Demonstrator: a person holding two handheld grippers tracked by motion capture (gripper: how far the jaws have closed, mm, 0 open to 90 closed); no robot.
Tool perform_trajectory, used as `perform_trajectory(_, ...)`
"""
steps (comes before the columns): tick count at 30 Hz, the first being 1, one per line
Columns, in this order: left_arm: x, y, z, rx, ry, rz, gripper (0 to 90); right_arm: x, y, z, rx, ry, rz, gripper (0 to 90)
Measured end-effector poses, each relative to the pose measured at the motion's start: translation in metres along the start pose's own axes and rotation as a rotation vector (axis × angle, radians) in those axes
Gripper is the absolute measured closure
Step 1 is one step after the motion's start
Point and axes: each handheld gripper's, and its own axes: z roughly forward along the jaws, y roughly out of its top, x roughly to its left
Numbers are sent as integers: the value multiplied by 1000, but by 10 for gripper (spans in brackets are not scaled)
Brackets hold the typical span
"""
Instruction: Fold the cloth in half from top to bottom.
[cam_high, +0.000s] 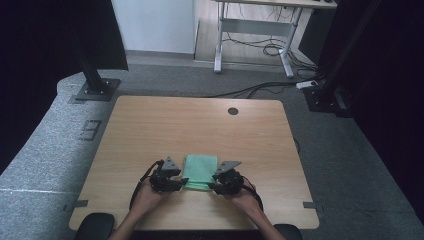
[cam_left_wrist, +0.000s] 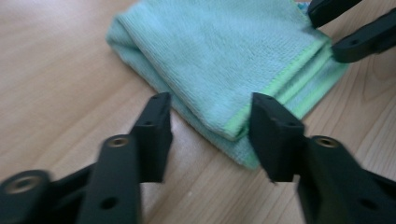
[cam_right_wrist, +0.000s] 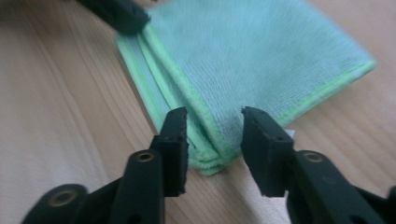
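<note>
A folded green cloth (cam_high: 200, 171) lies flat on the wooden table (cam_high: 150, 125) near its front edge. My left gripper (cam_high: 184, 181) stands at the cloth's near left corner and my right gripper (cam_high: 212, 186) at its near right corner. In the left gripper view the cloth's (cam_left_wrist: 224, 56) layered corner sits between my left gripper's (cam_left_wrist: 210, 126) jaws, with a gap on the left side. In the right gripper view the cloth's (cam_right_wrist: 261, 56) other corner lies between my right gripper's (cam_right_wrist: 212, 135) jaws, which stand apart and do not pinch it. Both grippers are open.
A round cable hole (cam_high: 233, 111) sits near the table's far edge. Black post bases (cam_high: 95, 90) stand on the carpet beyond the table's far corners. A white desk frame (cam_high: 255, 30) and cables (cam_high: 270, 50) lie farther back.
</note>
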Motion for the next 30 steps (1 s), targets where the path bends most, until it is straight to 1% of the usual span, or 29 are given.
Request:
perform_trajectory(2,-1,-1,2,11,-14,11,602,3,-1,4,19,-30,-33,669)
perform_trajectory(3,-2,-1,3,16,-16,18,644,4,-2,5,20,-42,-41,708)
perform_trajectory(4,-3,-1,4,18,-21,22,688,4,-1,4,23,-45,-49,758)
perform_trajectory(5,-4,0,3,17,-18,23,734,5,-1,3,23,-42,-53,793)
perform_trajectory(6,-4,2,3,12,-22,21,784,5,-1,2,16,-45,-59,815)
perform_trajectory(8,-4,5,-2,-10,-21,17,832,7,0,0,8,-50,-66,831)
perform_trajectory(12,-4,13,-15,-62,-24,9,843,9,7,-12,-29,-59,-79,837)
perform_trajectory(14,-6,15,-21,-69,-26,12,840,11,13,-21,-47,-63,-82,837)
perform_trajectory(16,-9,14,-23,-62,-30,15,836,14,16,-27,-56,-60,-81,837)
perform_trajectory(19,-13,8,-23,-44,-39,15,829,19,16,-28,-45,-39,-79,838)
perform_trajectory(22,-16,-1,-23,-23,-46,9,823,24,9,-22,-14,-8,-74,838)
perform_trajectory(24,-17,-7,-22,-12,-53,-3,819,27,2,-18,3,7,-68,838)
perform_trajectory(25,-18,-9,-22,-4,-57,-6,818,29,-1,-17,10,17,-58,838)
perform_trajectory(28,-21,-16,-19,26,-58,-3,815,32,-10,-11,30,42,-43,837)
perform_trajectory(30,-23,-20,-16,45,-52,1,812,33,-13,-9,33,45,-37,837)
